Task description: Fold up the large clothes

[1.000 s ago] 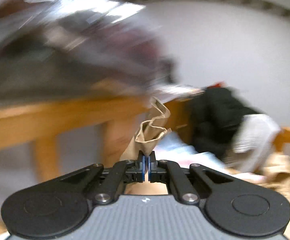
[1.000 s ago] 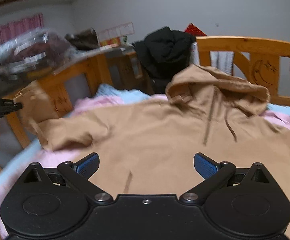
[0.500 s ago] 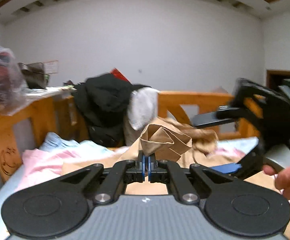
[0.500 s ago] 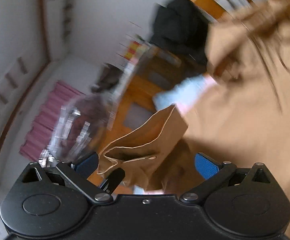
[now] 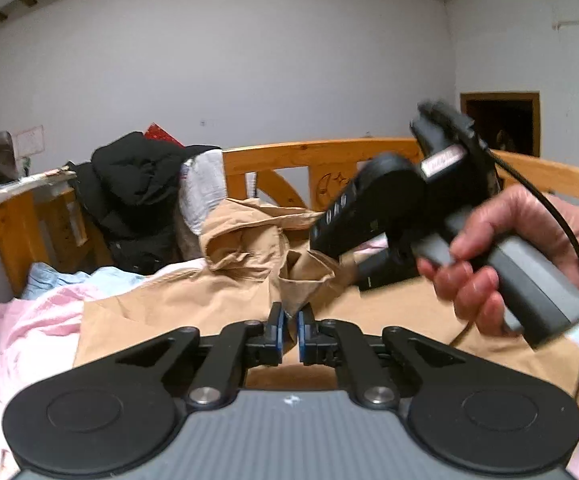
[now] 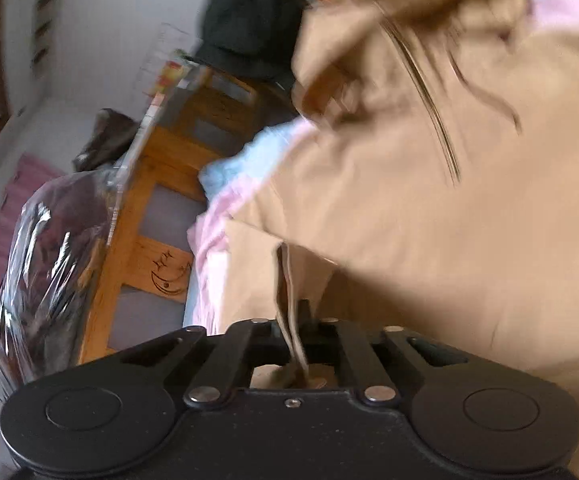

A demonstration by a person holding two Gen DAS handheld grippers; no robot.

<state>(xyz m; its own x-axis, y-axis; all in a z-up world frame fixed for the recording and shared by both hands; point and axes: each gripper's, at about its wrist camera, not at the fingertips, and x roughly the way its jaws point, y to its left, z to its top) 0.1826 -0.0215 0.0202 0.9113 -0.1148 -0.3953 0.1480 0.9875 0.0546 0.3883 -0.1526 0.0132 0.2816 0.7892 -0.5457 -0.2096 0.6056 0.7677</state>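
A tan hoodie (image 5: 193, 304) lies spread on the bed, its hood (image 5: 245, 236) toward the headboard. My left gripper (image 5: 289, 326) is nearly shut, its blue pads a little apart around a fold of the tan sleeve cuff (image 5: 301, 280). In the right wrist view the hoodie (image 6: 429, 220) fills the right side, blurred. My right gripper (image 6: 295, 320) is shut on a strip of the tan sleeve edge (image 6: 289, 300). The right gripper also shows in the left wrist view (image 5: 369, 216), held by a hand just right of the cuff.
Pink and light blue bedding (image 5: 37, 320) lies under the hoodie. A wooden bed frame (image 5: 321, 160) runs behind, with a black jacket (image 5: 137, 196) draped on it. A clear plastic bag of dark clothes (image 6: 49, 264) sits beyond the left rail (image 6: 137, 216).
My right gripper went from open to shut on the sleeve edge. My left gripper's pads have parted slightly around the cuff, which was carried over the hoodie body.
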